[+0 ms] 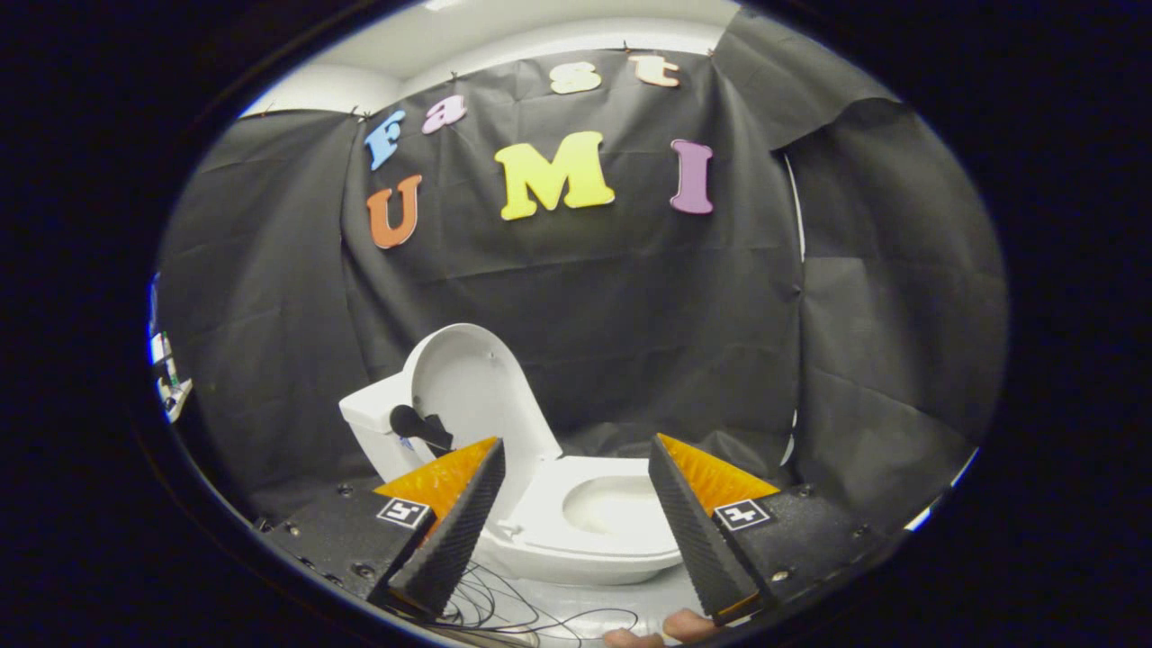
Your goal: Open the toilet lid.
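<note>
Since the toilet lid [468,387] is already seen standing upright against the tank [373,423], the step in hand is judged to be the withdrawal, and little is judged to remain of the task. The gripper [576,517] is held with its fingers spread wide and nothing is gripped between them. A clean retreat is advised, straight back and away from the bowl, so that the raised lid is not knocked forward. The toilet is placed just beyond the fingers, its seat [549,531] down and the open bowl [612,504] visible between them. The lid is white, smooth and oval, tilted slightly back; a dark handle-like part [416,423] is noted beside it. Thin black cables [504,607] are seen on the floor below the fingers; snagging is to be avoided
</note>
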